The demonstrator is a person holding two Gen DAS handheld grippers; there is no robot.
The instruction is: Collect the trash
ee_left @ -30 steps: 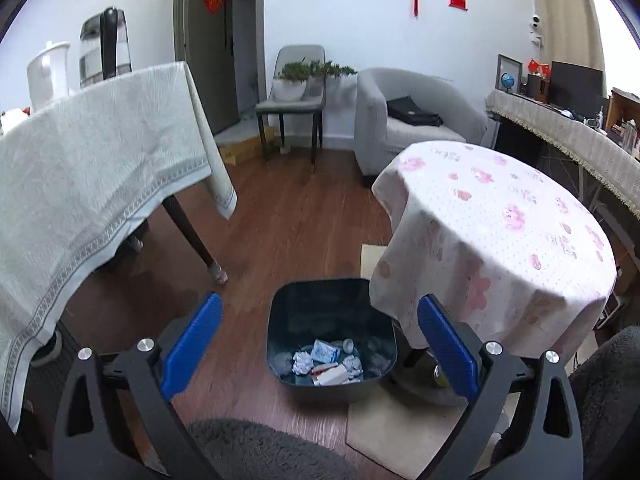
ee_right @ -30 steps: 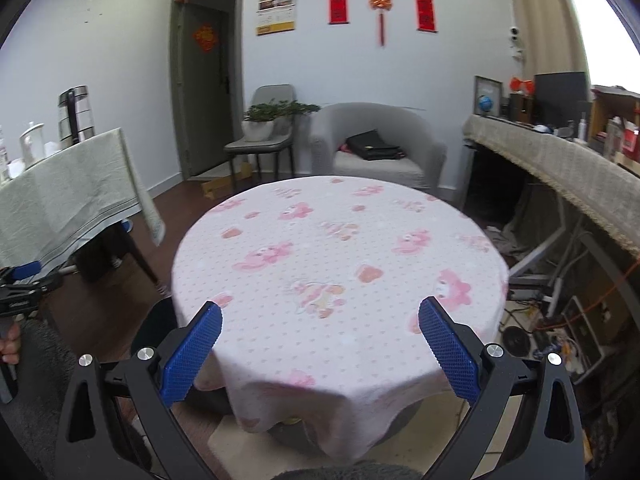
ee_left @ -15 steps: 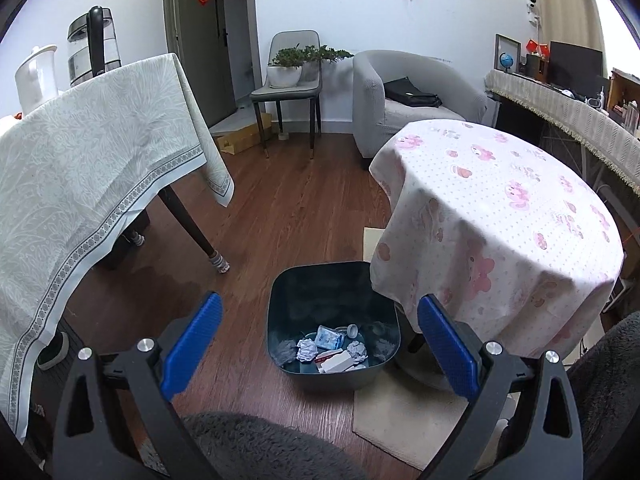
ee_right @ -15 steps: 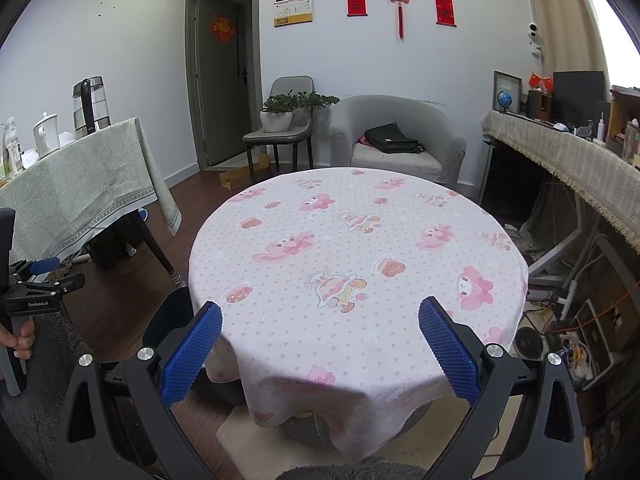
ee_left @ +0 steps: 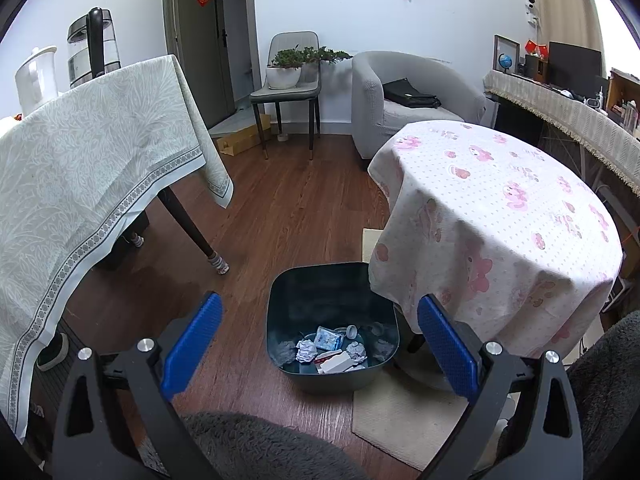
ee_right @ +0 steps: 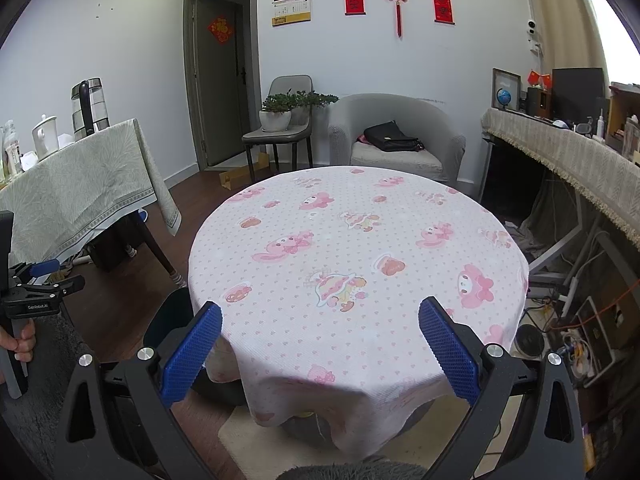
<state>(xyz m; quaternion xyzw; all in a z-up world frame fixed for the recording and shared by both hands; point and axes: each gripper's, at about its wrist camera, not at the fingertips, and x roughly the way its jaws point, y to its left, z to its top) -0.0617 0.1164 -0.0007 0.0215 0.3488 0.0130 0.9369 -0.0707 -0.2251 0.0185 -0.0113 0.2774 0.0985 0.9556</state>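
A dark bin (ee_left: 280, 312) stands on the wood floor beside the round table. It holds crumpled paper and wrappers (ee_left: 330, 350). My left gripper (ee_left: 318, 346) is open and empty, held above the bin. My right gripper (ee_right: 319, 346) is open and empty, held over the near edge of the round table with the pink-patterned cloth (ee_right: 352, 248). The table top shows no trash. The left gripper also shows at the left edge of the right wrist view (ee_right: 28, 292), in a hand. The bin's edge (ee_right: 168, 316) shows dark under the cloth.
A table with a grey-green cloth (ee_left: 80, 168) stands at the left, with a kettle (ee_left: 94, 50) and a white jug (ee_left: 36, 76). A chair with a plant (ee_left: 288, 80), a grey armchair (ee_left: 412, 100) and a long cluttered shelf (ee_left: 568, 116) stand behind. A beige mat (ee_left: 400, 420) lies by the bin.
Both grippers have risen and drawn back a little, so the bin and the round table sit lower and smaller in view. Both stay open and empty.
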